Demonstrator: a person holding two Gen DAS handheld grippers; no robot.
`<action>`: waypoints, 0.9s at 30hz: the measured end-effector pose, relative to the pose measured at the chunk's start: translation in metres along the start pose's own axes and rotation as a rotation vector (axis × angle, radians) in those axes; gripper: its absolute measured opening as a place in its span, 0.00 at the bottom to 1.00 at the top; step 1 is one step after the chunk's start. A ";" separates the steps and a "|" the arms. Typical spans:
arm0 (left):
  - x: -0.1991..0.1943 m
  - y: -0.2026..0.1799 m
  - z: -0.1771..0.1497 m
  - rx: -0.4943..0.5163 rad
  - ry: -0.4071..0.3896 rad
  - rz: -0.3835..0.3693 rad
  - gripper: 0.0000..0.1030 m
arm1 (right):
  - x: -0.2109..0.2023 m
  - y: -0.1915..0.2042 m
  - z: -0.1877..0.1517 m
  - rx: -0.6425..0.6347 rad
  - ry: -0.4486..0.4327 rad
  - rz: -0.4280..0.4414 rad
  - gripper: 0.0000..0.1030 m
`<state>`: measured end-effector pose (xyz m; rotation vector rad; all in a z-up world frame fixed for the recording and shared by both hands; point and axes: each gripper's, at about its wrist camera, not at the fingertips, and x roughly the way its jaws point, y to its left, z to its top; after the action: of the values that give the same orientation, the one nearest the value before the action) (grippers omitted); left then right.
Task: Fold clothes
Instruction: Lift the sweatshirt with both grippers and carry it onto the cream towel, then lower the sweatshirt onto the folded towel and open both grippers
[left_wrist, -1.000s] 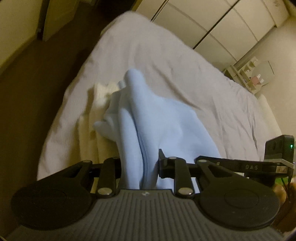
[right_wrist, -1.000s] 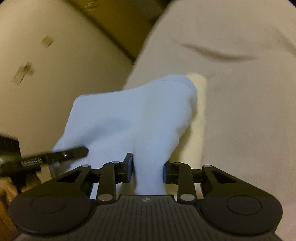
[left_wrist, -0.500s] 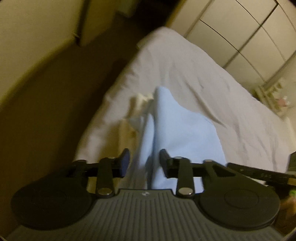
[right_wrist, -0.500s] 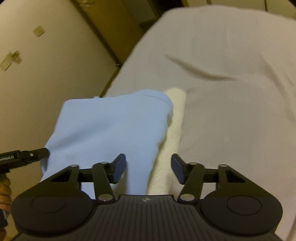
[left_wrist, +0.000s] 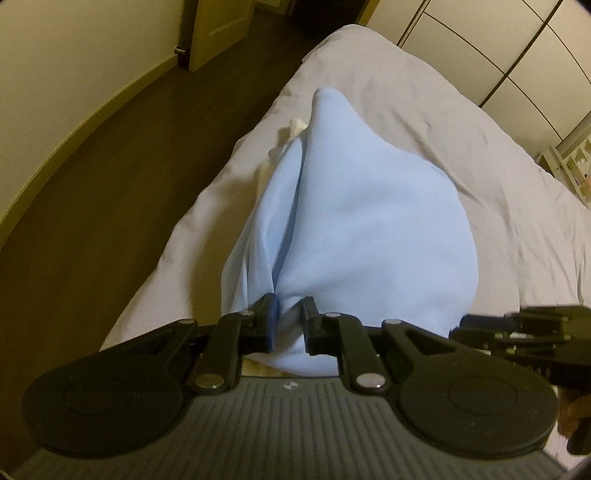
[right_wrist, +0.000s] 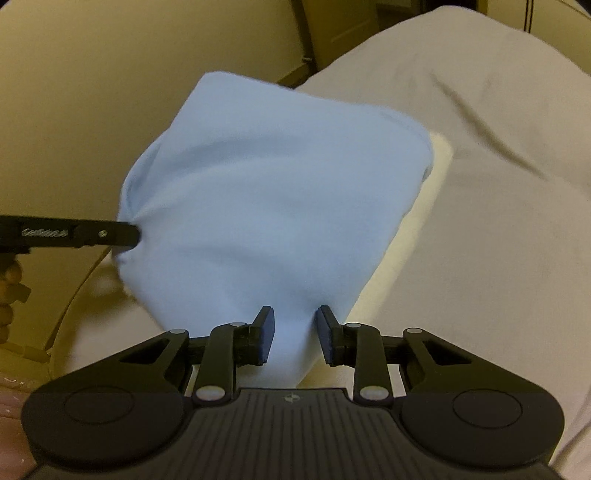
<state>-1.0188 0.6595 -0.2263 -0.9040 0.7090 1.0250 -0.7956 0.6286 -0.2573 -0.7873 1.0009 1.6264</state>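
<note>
Blue garment (left_wrist: 354, 229) is held up over the bed (left_wrist: 461, 129), bunched, above a cream cloth (right_wrist: 413, 229). Left gripper (left_wrist: 289, 314): jaws pinched on its edge. Right gripper (right_wrist: 293, 325): jaws on either side of a fold, grip uncertain. No finished fold is seen; flattening and folding are judged left. No containers are seen.

Left gripper (left_wrist: 289, 320) pinches a bunched edge of the light blue garment (left_wrist: 354, 229), fingers close together with cloth between them. Garment drapes forward over the white bed cover (left_wrist: 461, 147). A cream cloth (left_wrist: 291, 130) shows beside it, left. Right gripper (left_wrist: 524, 326) at right edge, blurred; apparently touching the garment.
</note>
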 end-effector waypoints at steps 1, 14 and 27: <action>-0.006 -0.004 0.006 0.011 -0.009 -0.009 0.10 | -0.005 -0.001 0.005 0.009 -0.010 -0.006 0.30; 0.033 -0.028 0.085 0.215 -0.009 -0.034 0.08 | 0.012 0.010 0.058 0.164 0.056 -0.046 0.30; 0.054 -0.024 0.120 0.286 -0.006 -0.063 0.04 | 0.042 -0.032 0.073 0.261 -0.015 -0.187 0.31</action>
<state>-0.9671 0.7815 -0.2097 -0.6706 0.7940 0.8444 -0.7770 0.7156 -0.2691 -0.6689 1.0701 1.3091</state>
